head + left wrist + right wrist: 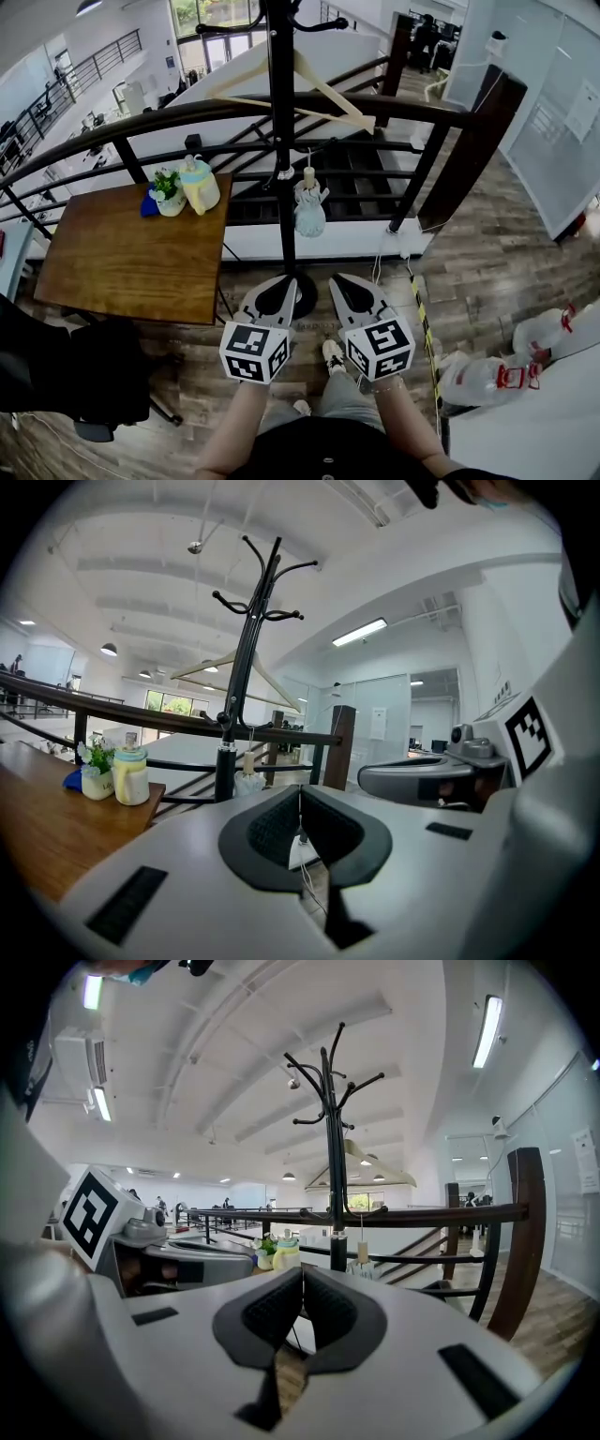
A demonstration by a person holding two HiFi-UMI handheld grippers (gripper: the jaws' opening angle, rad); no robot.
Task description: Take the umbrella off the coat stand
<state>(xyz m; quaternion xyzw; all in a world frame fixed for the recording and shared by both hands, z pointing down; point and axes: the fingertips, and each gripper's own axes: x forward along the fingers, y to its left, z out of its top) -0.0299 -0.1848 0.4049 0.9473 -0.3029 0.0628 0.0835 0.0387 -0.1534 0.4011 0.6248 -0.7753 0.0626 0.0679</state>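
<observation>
A small folded pale umbrella [309, 210] hangs by its wooden handle from a low hook on the black coat stand [281, 141], just in front of the railing. A wooden hanger [323, 92] hangs higher up on the stand. My left gripper [292, 280] and right gripper [337, 278] are side by side over the stand's base, short of the umbrella and below it. Both are shut and hold nothing. In the left gripper view the umbrella [248, 781] and stand [242, 658] lie ahead, left of the shut left gripper [300, 797]. The right gripper view shows the umbrella [362, 1262] right of the shut right gripper [303, 1277].
A wooden table [122, 262] stands to the left with a potted plant [168, 192] and a pale yellow bottle [200, 185] on it. A dark railing [394, 108] runs behind the stand. A black chair [94, 375] is at lower left, and white bags [487, 375] at lower right.
</observation>
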